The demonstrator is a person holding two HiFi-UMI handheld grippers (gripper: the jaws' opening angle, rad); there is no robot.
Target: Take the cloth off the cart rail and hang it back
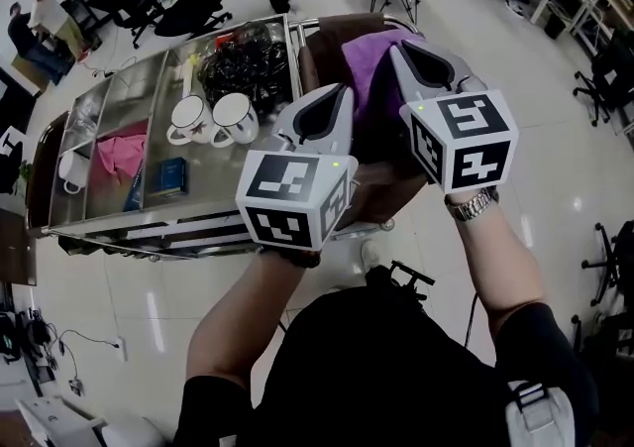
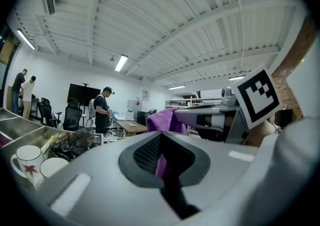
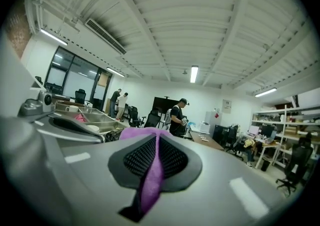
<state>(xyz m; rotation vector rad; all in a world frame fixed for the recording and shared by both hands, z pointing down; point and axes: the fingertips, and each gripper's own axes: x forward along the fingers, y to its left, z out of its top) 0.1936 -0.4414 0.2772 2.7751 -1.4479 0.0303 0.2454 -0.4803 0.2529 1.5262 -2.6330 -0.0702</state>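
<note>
In the head view a purple cloth (image 1: 369,73) hangs stretched between my two grippers, lifted above the near end of the steel cart (image 1: 149,212). My left gripper (image 1: 337,98) is shut on one edge of it; in the left gripper view a strip of the cloth (image 2: 167,120) runs out between the closed jaws (image 2: 161,142). My right gripper (image 1: 401,49) is shut on the other edge, and the cloth (image 3: 150,180) is pinched between its pads (image 3: 156,142). Both grippers point level, side by side. The cart's chrome rail (image 1: 307,23) shows just behind the cloth.
On the cart top stand two white cups (image 1: 213,118) and a black crumpled bag (image 1: 243,63), with a pink cloth (image 1: 119,153) and a blue box (image 1: 170,177) in its trays. A dark brown bag (image 1: 322,54) hangs at the cart's end. Office chairs, desks and people stand beyond.
</note>
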